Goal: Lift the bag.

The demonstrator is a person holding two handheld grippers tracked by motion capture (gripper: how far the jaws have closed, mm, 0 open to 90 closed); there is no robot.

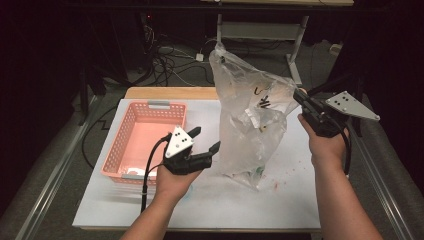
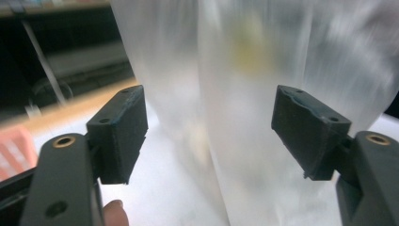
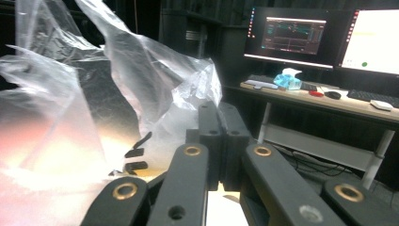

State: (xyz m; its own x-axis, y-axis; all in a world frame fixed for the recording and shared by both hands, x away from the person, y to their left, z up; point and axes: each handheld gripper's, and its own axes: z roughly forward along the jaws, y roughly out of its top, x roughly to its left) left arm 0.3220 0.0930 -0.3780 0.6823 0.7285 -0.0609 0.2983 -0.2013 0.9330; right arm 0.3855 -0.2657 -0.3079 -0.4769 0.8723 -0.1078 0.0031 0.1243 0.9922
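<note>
A tall clear plastic bag (image 1: 250,120) stands on the white table (image 1: 210,200), with small items showing dimly through it. My right gripper (image 1: 300,97) is shut on the bag's upper right edge and holds it up. In the right gripper view the jaws (image 3: 220,113) are pressed together, with crumpled plastic (image 3: 141,80) rising to their left. My left gripper (image 1: 207,140) is open just left of the bag's lower half. In the left gripper view the blurred bag (image 2: 263,70) stands just beyond the wide-apart jaws (image 2: 211,127), with nothing touching the pads.
A pink basket (image 1: 120,135) sits at the table's left, close behind my left hand, and its corner (image 2: 14,150) shows in the left gripper view. Cables (image 1: 165,60) lie on the floor beyond the table. A desk with lit monitors (image 3: 291,35) stands farther off.
</note>
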